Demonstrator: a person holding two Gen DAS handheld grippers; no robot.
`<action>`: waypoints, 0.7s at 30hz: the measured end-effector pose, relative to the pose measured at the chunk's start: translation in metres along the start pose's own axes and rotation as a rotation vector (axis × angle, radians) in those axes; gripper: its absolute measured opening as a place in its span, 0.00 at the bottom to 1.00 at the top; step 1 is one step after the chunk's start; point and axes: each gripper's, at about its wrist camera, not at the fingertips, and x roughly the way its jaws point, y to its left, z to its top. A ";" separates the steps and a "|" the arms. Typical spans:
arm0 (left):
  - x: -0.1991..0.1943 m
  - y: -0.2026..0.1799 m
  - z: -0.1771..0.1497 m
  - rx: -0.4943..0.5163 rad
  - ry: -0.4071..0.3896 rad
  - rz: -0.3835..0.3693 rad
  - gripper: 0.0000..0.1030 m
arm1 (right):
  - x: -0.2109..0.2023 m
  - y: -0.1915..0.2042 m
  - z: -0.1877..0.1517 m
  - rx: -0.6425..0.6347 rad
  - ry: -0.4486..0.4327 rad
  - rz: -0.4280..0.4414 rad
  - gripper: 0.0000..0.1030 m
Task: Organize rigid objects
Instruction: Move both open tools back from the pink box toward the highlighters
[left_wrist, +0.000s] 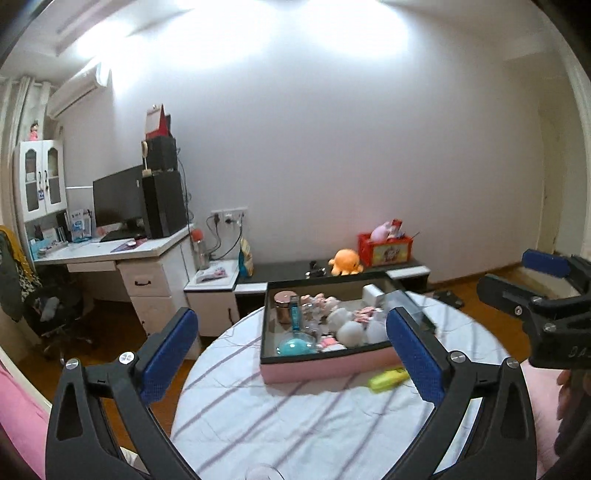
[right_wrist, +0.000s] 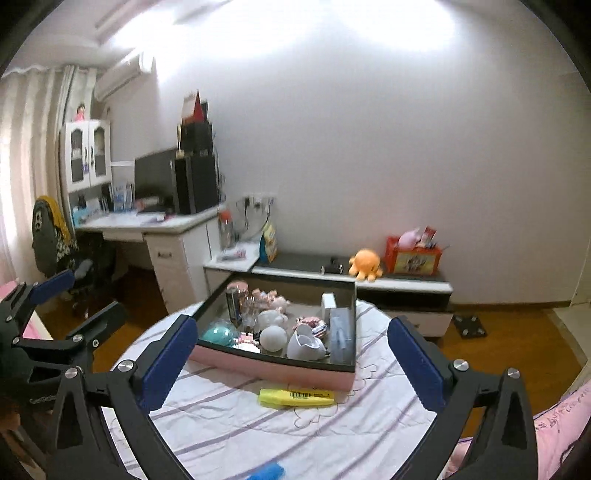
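Note:
A pink box (right_wrist: 273, 371) with a black rim stands on the round table (right_wrist: 229, 435), which has a white striped cloth. Inside lie several small items, among them a teal ball (right_wrist: 218, 332), a white sphere (right_wrist: 272, 338), a white heart-shaped cup (right_wrist: 304, 343) and a grey case (right_wrist: 340, 332). A yellow highlighter (right_wrist: 295, 398) lies on the cloth just in front of the box. My left gripper (left_wrist: 291, 321) and right gripper (right_wrist: 292, 325) both hover open above the table's near side, with nothing between their blue pads (left_wrist: 168, 358). Each shows at the edge of the other's view.
A blue object (right_wrist: 266, 472) lies at the table's near edge. Behind the table stand a low cabinet (right_wrist: 402, 286) with an orange plush octopus (right_wrist: 365, 266) and a red box (right_wrist: 413, 260). A white desk (left_wrist: 110, 254) with a monitor and a chair (left_wrist: 55, 310) are at the left. Pink bedding (right_wrist: 554, 424) is at the right.

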 end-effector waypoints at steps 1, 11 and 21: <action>-0.008 -0.002 -0.002 -0.002 -0.011 0.003 1.00 | -0.009 0.001 -0.003 0.005 -0.013 -0.009 1.00; -0.055 -0.013 -0.025 0.024 -0.018 0.000 1.00 | -0.062 0.009 -0.037 -0.006 -0.084 -0.113 1.00; -0.064 -0.017 -0.027 0.053 -0.013 0.012 1.00 | -0.080 0.011 -0.044 0.009 -0.080 -0.115 1.00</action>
